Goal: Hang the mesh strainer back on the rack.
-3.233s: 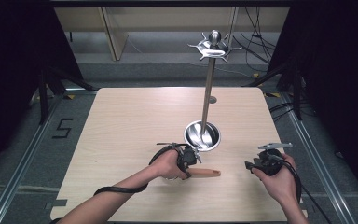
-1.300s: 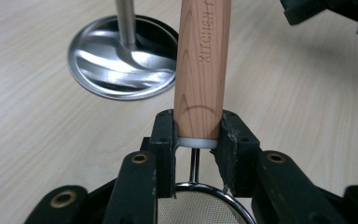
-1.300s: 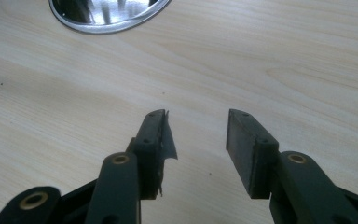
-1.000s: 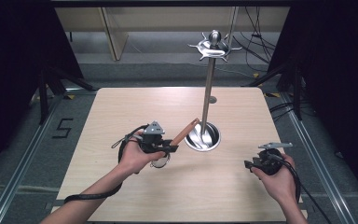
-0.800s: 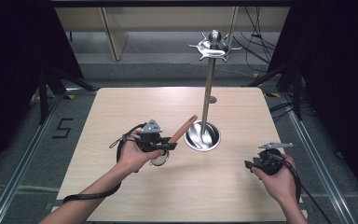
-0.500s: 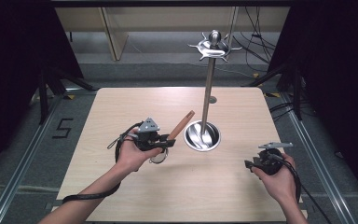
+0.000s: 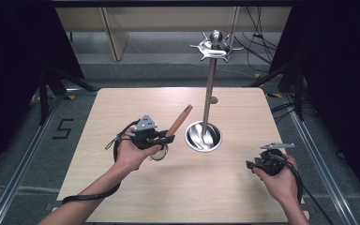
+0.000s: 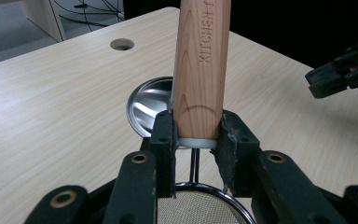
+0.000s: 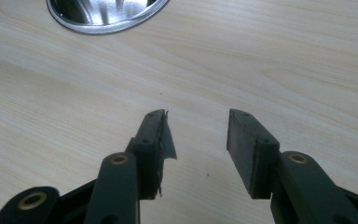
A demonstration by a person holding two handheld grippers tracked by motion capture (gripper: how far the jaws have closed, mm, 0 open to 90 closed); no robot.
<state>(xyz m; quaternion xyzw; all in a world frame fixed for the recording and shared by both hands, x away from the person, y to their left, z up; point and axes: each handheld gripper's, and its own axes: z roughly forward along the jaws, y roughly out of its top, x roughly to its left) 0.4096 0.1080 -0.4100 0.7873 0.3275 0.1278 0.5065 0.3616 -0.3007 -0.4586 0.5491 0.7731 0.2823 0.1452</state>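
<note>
My left gripper (image 7: 165, 137) is shut on the wooden handle (image 7: 179, 120) of a small mesh strainer (image 7: 158, 152), held left of the stand's steel dish base (image 7: 203, 136). The handle slants up and right toward the stand's pole (image 7: 209, 89). In the left gripper view the pads (image 8: 166, 135) clamp the handle (image 8: 200, 70) near its ferrule, with the mesh bowl (image 8: 200, 210) below. My right gripper (image 7: 250, 165) hovers low over the table at the right. Its jaws (image 9: 198, 135) have just been opening a little, and nothing is between them.
The stand carries a ring of hooks (image 7: 214, 46) at its top. A round cable hole (image 7: 214, 100) lies in the tabletop behind the pole. The table's edges (image 7: 281, 140) drop to a floor with rails and cables. The dish rim (image 9: 107, 14) lies ahead of the right gripper.
The left hand has carried the strainer from in front of the dish to its left and raised it, so the handle now tilts up to the right. The right hand has stayed put.
</note>
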